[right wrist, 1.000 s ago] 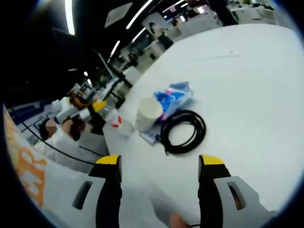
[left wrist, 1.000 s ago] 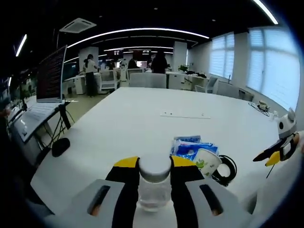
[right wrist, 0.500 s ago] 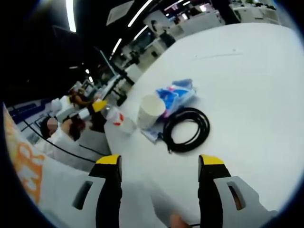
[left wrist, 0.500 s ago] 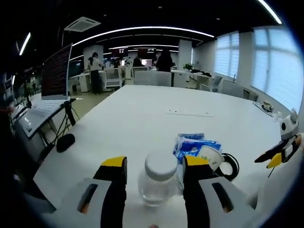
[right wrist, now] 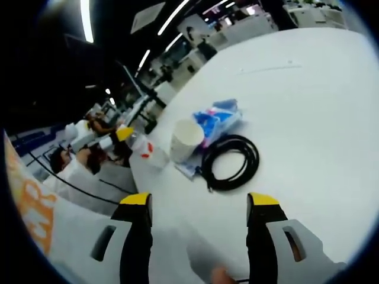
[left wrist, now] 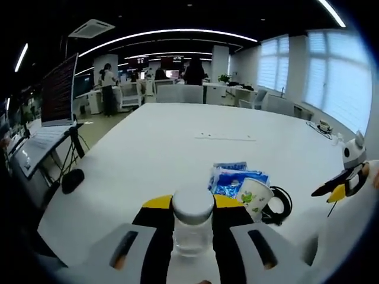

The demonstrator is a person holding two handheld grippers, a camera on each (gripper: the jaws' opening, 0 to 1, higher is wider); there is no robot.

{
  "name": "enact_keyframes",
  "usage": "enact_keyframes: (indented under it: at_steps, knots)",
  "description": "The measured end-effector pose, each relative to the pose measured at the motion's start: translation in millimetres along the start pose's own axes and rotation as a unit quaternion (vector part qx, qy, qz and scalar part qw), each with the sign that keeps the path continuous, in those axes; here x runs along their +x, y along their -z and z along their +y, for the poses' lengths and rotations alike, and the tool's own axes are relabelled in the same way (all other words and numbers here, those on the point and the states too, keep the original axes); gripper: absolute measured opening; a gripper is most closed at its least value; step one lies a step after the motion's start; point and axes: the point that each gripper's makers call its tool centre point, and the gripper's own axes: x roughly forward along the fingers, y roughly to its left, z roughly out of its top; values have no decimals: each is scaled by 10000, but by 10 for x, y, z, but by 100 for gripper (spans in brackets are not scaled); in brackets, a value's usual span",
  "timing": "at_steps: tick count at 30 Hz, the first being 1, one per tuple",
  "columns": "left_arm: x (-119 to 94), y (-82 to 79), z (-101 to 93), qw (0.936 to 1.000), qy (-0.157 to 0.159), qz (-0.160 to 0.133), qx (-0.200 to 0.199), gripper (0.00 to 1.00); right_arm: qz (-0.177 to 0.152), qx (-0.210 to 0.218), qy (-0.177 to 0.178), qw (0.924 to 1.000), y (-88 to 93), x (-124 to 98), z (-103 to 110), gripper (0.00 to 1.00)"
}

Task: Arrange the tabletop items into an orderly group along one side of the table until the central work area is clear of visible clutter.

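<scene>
A large white table [left wrist: 166, 142] fills an open office. On it, a paper cup [left wrist: 254, 198] serves as landmark: a blue plastic packet [left wrist: 234, 180] lies just behind it, a coiled black cable [right wrist: 230, 163] touches its side. Left of the cup, the left hand-held gripper [left wrist: 192, 222] clamps a white-lidded clear jar [left wrist: 192, 222]. The right hand-held gripper [right wrist: 198, 204] hangs wide, holding nothing, near the cable.

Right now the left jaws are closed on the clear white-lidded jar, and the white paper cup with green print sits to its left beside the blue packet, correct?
Not quite. In the left gripper view the clear white-lidded jar is held between the left jaws, but the white paper cup with green print sits to its right, beside the blue packet and the coiled black cable.
</scene>
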Motion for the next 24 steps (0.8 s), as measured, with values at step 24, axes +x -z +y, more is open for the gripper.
enact_keyframes:
  at_steps: [24]
  knots:
    - [553,-831,-189,9422,2196,165,2526,22,-85,223,108,9997,-9,-57,-100,63]
